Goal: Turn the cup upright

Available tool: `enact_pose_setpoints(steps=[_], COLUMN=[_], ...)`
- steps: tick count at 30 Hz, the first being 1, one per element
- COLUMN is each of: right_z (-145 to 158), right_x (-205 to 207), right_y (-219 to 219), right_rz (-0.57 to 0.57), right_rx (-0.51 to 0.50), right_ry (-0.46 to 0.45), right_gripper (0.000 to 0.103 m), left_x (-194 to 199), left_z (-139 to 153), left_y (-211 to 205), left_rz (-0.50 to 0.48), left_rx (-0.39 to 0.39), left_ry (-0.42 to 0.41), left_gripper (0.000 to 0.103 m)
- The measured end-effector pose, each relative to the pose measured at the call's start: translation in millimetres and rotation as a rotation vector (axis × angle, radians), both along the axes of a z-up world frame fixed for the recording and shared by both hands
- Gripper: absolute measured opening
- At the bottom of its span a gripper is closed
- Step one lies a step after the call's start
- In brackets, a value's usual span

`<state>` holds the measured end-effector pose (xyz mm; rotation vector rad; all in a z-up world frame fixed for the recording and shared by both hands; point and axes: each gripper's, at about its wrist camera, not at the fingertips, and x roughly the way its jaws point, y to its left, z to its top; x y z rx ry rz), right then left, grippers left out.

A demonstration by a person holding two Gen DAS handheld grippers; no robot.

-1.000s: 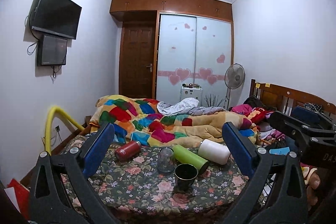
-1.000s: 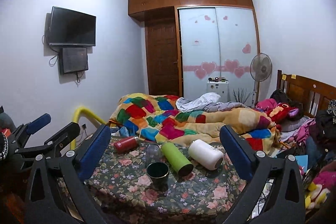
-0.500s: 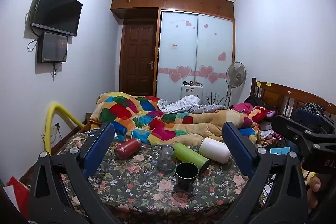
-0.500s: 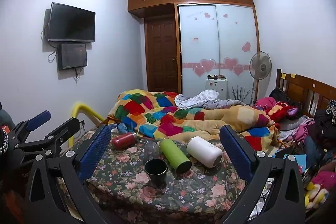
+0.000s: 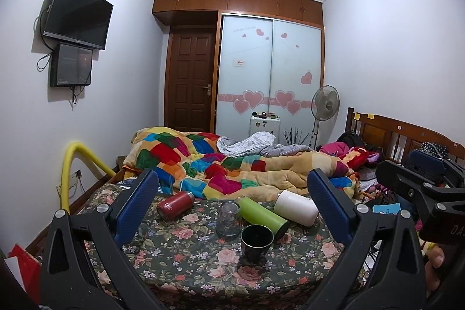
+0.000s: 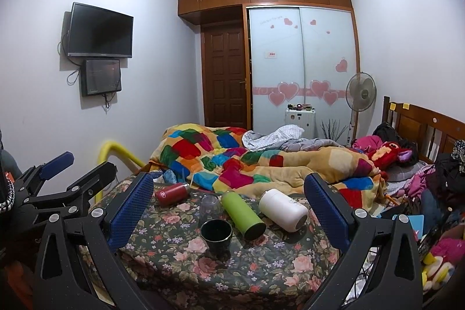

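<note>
A dark cup (image 5: pixel 257 238) stands upright, mouth up, on the floral tablecloth (image 5: pixel 180 252); it also shows in the right wrist view (image 6: pixel 216 234). Just behind it a clear glass (image 5: pixel 228 220) stands upside down, seen in the right wrist view too (image 6: pixel 210 207). A green bottle (image 5: pixel 263 212), a white bottle (image 5: pixel 296 207) and a red bottle (image 5: pixel 174 204) lie on their sides. My left gripper (image 5: pixel 232 205) is open and empty, short of the table. My right gripper (image 6: pixel 229 205) is open and empty, likewise held back.
A bed with a bright patchwork quilt (image 5: pixel 221 164) lies behind the table. A yellow padded rail (image 5: pixel 81 161) stands at the left. Clothes and toys (image 6: pixel 436 193) pile up at the right. The other gripper shows at each view's edge (image 6: pixel 58 188).
Both cameras have tilted slightly, so the table sits a little lower and nearer in view. The cups and bottles have not moved. Both grippers stay open.
</note>
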<state>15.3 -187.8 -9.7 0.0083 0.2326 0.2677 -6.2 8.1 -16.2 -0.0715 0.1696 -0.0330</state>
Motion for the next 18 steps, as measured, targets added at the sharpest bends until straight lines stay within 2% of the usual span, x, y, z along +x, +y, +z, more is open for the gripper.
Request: enact_pose_setpoints(steps=[18], right_z=[0.4], right_x=[-0.7], right_y=[-0.2], right_rz=[0.002], right_rx=[0.001], right_ry=[-0.005], right_gripper=[0.103], left_x=[3.6], left_z=[-2.0], left_y=[-4.9], left_rz=[-0.013], left_rx=[-0.007], left_ry=[0.009], left_gripper=[0.103])
